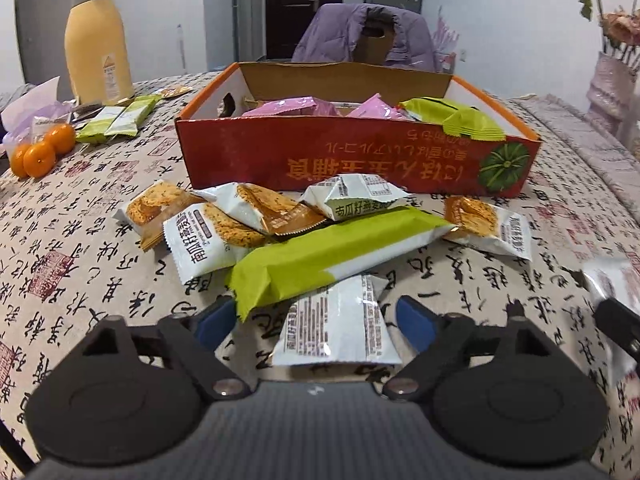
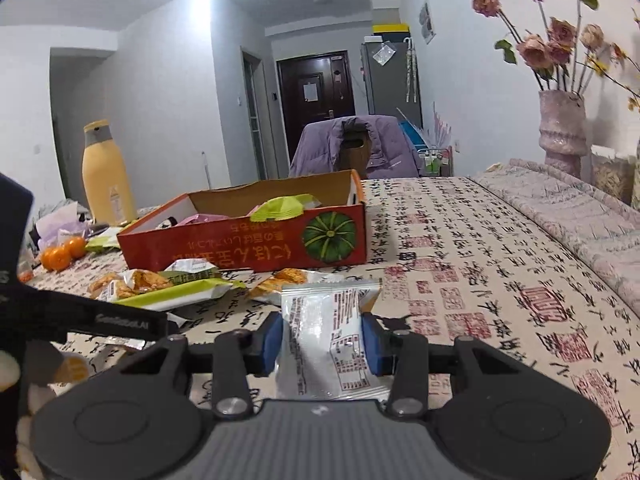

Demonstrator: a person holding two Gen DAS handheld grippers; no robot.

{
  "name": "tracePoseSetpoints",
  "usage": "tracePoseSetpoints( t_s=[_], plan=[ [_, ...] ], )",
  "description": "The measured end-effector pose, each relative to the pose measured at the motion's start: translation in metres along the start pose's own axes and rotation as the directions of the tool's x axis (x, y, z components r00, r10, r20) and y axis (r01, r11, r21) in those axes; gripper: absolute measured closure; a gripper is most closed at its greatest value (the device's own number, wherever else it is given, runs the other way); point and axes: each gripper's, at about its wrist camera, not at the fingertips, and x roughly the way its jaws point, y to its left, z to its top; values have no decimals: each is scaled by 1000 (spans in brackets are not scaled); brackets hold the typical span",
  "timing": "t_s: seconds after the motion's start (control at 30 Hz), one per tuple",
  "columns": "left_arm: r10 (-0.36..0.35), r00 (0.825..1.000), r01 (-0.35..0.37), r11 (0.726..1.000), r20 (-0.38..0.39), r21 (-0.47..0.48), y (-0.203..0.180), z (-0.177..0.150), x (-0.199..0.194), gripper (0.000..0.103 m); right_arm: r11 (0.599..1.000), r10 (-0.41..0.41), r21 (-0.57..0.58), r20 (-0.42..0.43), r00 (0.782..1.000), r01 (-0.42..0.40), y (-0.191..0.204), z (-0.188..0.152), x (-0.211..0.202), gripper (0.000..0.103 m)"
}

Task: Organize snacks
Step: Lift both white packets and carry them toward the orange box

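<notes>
An open red cardboard box [image 1: 360, 164] holds pink and green snack packs; it also shows in the right wrist view [image 2: 244, 244]. Several white-and-orange snack packs [image 1: 224, 220] and a long green bar [image 1: 328, 252] lie in front of it. My left gripper [image 1: 316, 326] is open, its blue pads on either side of a white snack pack [image 1: 340, 324] on the cloth. My right gripper [image 2: 324, 344] is shut on a white snack pack [image 2: 328, 340], held above the table to the right of the pile.
A yellow bottle [image 1: 96, 40], tangerines [image 1: 40, 152] and green packs [image 1: 116, 120] sit at the far left. A chair with a purple jacket [image 1: 364, 36] stands behind the table. A vase of flowers [image 2: 560, 128] stands at the right. The left gripper's body [image 2: 80, 320] is at my right gripper's left.
</notes>
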Motion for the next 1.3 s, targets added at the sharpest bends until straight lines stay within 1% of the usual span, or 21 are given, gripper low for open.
tracePoseSetpoints(
  t_s=[0.03,0.1,0.13,0.17,0.2,0.3,0.5,0.7,0.93,1.17,1.3],
  plan=[
    [7,1000,-7,1000,-5,-3,-1,0,2,21,1000,1,7,2,1000,-1,-2,-1,-1,62],
    [27,1000,-27,1000,-2,6,-5,-1,3,34,1000,1,17,2,1000,-1,-6,-3,-2,62],
    [24,1000,-24,1000,7,12,-6,-2,2,38,1000,2,19,3,1000,-2,-7,-4,-3,62],
    [11,1000,-12,1000,12,14,-7,-3,0,48,1000,2,20,3,1000,-3,-8,-5,-3,62],
    [1,1000,-1,1000,17,21,-8,-4,-2,53,1000,3,22,3,1000,-3,-8,-6,-3,62],
    [-33,999,31,998,23,50,-10,-10,-9,57,1000,5,29,9,1000,-6,-6,-9,-5,62],
    [-109,992,102,990,67,98,-4,-22,-35,58,1000,1,15,21,1000,-2,1,-5,-10,62],
    [-154,983,149,987,104,53,16,-29,-57,58,1000,-10,5,27,1000,10,8,-3,-14,62],
    [-226,957,225,974,182,30,38,-26,-82,58,999,-46,-26,32,998,47,21,10,-14,62],
    [-226,945,224,974,237,35,54,-3,-88,58,998,-56,-34,59,997,58,32,26,-9,62],
    [-207,941,197,978,267,64,58,17,-91,58,998,-45,-47,87,995,49,37,44,-4,62]
  ],
)
